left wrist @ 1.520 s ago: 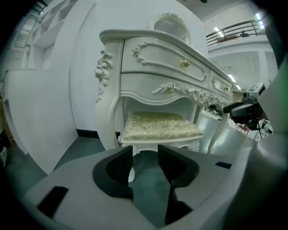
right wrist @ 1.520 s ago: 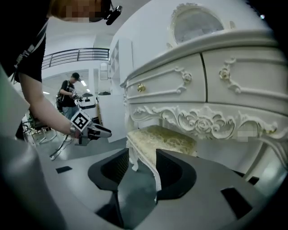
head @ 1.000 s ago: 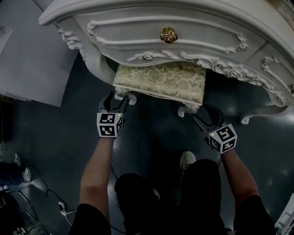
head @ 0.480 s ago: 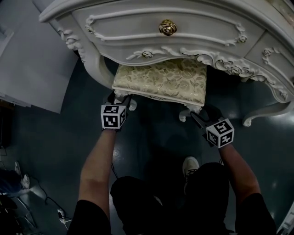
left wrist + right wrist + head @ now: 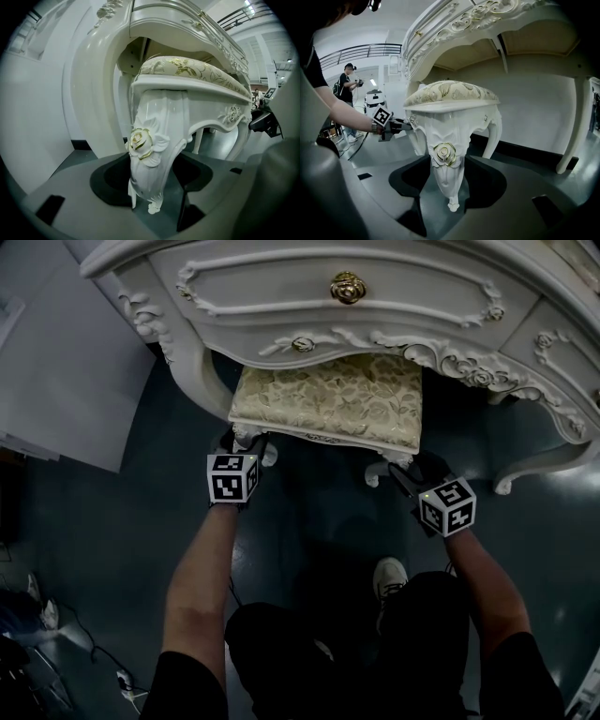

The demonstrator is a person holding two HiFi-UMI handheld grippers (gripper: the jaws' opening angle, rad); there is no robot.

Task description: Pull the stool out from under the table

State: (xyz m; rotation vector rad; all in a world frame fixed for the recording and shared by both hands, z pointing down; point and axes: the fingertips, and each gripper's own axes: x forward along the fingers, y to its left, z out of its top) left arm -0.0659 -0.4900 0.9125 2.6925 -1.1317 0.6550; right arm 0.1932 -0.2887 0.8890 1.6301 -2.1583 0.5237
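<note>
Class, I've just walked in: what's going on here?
A person holds a gripper in each hand at a white stool tucked under an ornate table. The left gripper has one front leg between its open jaws. The right gripper straddles the other front leg; its jaws have just been closing, but whether they press on it is unclear. The stool is not yet pulled out.

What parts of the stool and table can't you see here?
Back legs of the stool: head view, hidden under its seat and the table.
Top of the table: head view, cut off by the upper edge.
Second shoe: head view shows one shoe; the person's legs cover the other.
</note>
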